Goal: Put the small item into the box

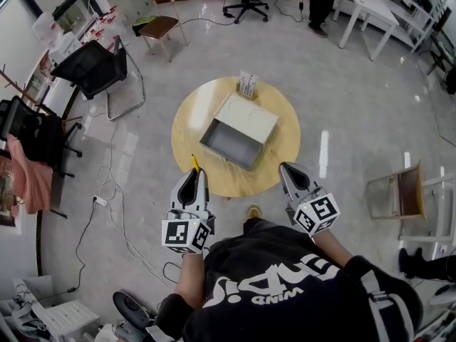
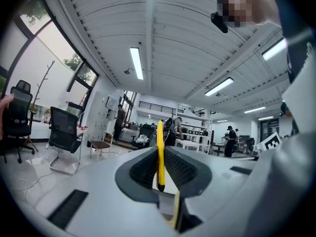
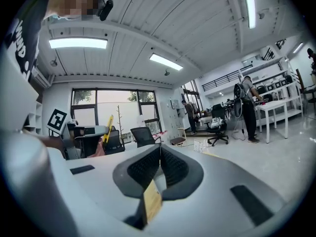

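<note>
Bright yellow on the slim item [image 2: 160,154]; dull grey inside the box [image 1: 231,145], cream on its lid [image 1: 247,118]; pale wood-yellow across the round table [image 1: 281,155]; black-and-white squares on the marker cube [image 1: 187,235]; black ribbed pads [image 2: 142,169]; glossy grey floor [image 1: 342,98].

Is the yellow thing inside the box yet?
No, the left claw holds the yellow pen, which is outside the open box.
</note>
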Demonstrator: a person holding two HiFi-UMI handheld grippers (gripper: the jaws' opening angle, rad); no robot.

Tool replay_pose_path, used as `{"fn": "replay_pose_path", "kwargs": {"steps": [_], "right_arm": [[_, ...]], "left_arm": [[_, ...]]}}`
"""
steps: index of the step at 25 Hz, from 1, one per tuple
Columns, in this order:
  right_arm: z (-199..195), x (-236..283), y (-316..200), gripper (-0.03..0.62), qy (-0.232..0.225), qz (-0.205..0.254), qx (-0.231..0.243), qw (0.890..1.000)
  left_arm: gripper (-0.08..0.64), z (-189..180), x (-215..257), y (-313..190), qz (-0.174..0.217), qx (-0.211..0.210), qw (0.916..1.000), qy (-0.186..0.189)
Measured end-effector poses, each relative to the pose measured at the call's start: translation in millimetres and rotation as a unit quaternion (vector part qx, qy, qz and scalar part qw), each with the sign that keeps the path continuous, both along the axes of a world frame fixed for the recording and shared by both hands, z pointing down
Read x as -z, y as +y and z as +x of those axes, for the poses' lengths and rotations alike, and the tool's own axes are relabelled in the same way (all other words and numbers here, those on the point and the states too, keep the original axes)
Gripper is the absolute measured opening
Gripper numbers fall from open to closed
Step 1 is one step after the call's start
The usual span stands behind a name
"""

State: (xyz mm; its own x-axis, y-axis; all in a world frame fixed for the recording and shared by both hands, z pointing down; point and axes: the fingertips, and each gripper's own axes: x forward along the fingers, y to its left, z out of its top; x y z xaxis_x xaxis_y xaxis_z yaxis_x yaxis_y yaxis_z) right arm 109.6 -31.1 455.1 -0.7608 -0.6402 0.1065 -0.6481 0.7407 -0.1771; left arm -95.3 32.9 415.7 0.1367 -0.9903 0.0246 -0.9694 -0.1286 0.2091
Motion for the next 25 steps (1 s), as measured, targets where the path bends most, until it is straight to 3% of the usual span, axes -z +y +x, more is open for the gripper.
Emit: {"fn": "replay_pose_path", "kwargs": {"steps": [10,25], "right_arm": [[-35.0,2.9,-51.5,0.004,-0.005,-0.001,0.013,1.000],[-59.7,9.5,-77.5,0.005,-0.017,0.003,-0.018,1.000]], "left_arm": [[0.052,-34.6,3.1,-39.3,-0.004,0.014,0.9999,-0.008],[0.052,-55.3,-2.5,-86.0,-0.010,-0.034,0.9990,-0.029]]}}
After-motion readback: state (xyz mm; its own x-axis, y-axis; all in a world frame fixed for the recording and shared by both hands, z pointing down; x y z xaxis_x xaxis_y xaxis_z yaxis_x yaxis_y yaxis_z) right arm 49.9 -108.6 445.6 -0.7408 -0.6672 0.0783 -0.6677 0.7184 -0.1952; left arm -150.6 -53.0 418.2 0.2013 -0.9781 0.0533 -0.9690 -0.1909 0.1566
